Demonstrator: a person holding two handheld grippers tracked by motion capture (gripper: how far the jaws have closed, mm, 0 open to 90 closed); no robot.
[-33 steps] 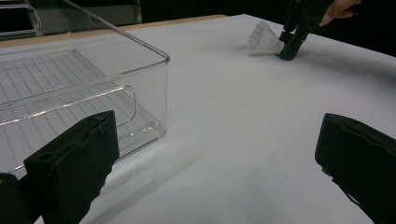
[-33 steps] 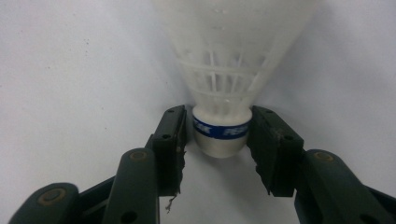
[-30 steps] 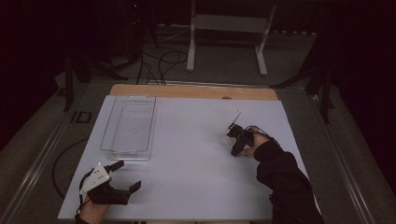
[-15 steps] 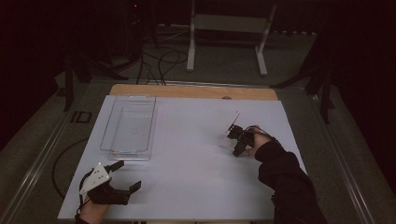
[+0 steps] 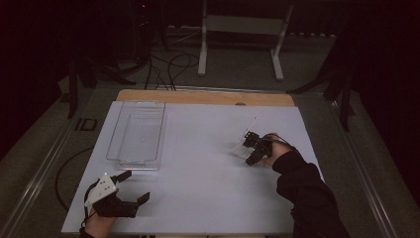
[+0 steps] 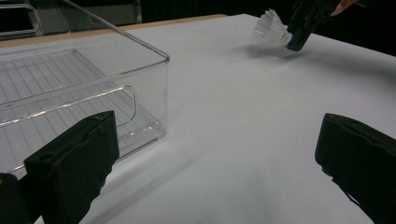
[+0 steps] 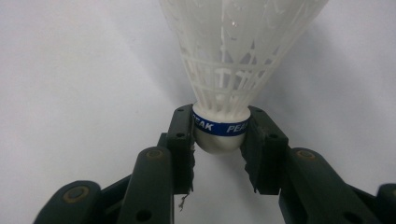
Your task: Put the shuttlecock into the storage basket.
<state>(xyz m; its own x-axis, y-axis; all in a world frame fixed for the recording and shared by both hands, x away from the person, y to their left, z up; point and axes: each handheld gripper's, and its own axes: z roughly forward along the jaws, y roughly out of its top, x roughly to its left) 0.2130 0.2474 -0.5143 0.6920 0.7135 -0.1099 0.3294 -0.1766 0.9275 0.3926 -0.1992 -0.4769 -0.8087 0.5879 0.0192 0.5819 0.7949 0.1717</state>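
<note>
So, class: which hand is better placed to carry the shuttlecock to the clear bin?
The right. Its tool is shut on the shuttlecock; the left tool is open, beside the clear bin.

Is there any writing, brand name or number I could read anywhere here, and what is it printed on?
"PEAK": printed twice in white on the blue band around the base of the white plastic shuttlecock, which the right hand-held gripper clamps by that base. The left copy is partly hidden by a jaw, so it may be cut off.
The clear plastic bin and the white tabletop bear no readable text.
</note>
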